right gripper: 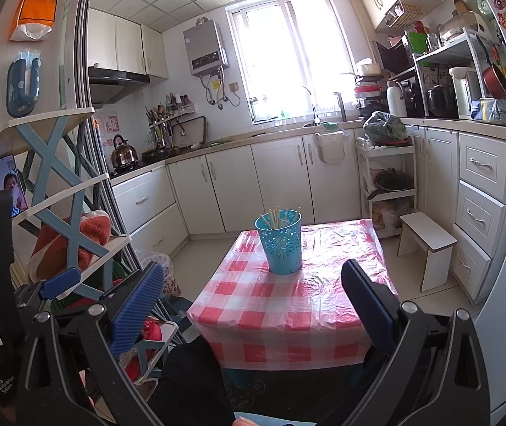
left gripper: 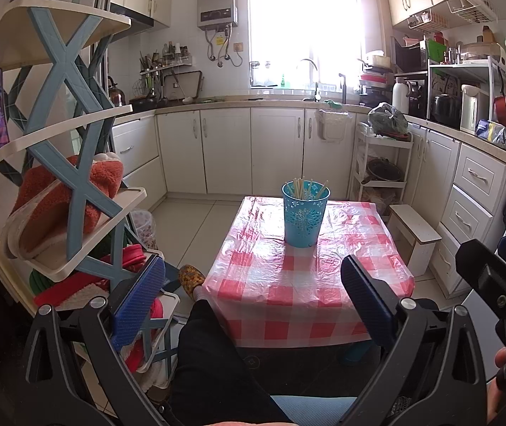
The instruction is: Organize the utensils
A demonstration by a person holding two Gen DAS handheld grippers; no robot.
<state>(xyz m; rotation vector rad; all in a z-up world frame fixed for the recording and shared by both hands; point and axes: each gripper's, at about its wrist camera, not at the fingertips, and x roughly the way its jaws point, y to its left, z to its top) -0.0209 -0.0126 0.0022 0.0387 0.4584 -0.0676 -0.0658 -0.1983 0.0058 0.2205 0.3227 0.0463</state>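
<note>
Both grippers gape wide and empty at the bottom of their frames, left gripper and right gripper. Centre frame, chopsticks stand in a blue cup on the checkered tabletop, well apart from either.

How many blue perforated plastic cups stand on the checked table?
1. The blue perforated plastic cup stands near the far middle of the red-and-white checked table, holding pale sticks.
</note>
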